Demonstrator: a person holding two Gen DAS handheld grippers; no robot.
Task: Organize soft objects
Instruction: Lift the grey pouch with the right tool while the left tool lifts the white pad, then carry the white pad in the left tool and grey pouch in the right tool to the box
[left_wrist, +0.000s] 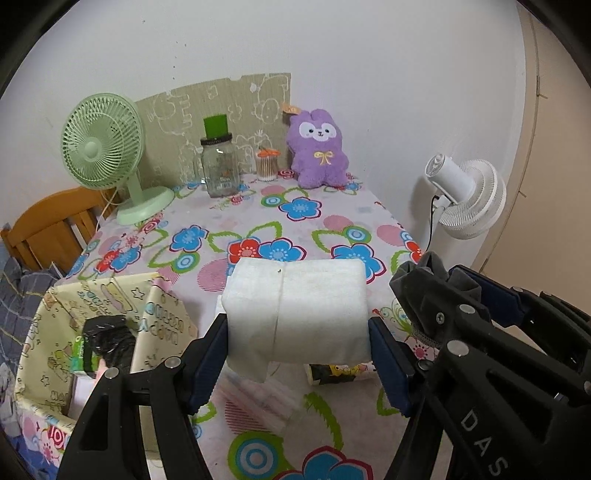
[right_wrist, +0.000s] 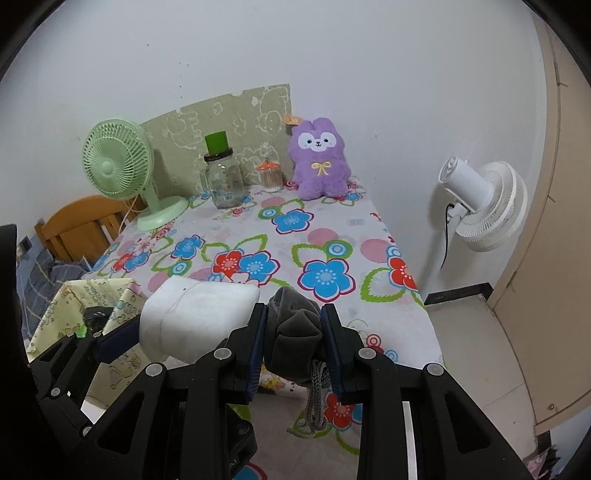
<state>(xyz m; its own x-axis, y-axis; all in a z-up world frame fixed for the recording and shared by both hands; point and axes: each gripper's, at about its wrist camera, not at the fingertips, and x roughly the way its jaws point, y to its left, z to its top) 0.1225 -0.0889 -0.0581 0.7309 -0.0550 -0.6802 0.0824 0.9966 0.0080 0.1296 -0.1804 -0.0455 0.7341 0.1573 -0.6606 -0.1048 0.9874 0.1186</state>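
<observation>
My left gripper (left_wrist: 297, 341) is shut on a white folded soft pack (left_wrist: 299, 310), held in the air above the flowered tablecloth (left_wrist: 295, 214). The same pack (right_wrist: 195, 317) shows at the left of the right wrist view. My right gripper (right_wrist: 293, 343) is shut on a bunched grey cloth (right_wrist: 295, 328) whose grey cord (right_wrist: 316, 398) hangs below it. That cloth (left_wrist: 432, 288) and its gripper sit close beside the pack on the right in the left wrist view. A purple plush rabbit (left_wrist: 319, 147) sits upright at the table's far edge against the wall.
A patterned open box (left_wrist: 103, 332) stands at the near left, holding a black wrapped item (left_wrist: 107, 339). A green desk fan (left_wrist: 103, 155), a glass jar (left_wrist: 219, 166) and a cotton-swab pot (left_wrist: 267, 164) line the back. A white floor fan (left_wrist: 465, 195) stands at the right, a wooden chair (left_wrist: 51, 225) at the left.
</observation>
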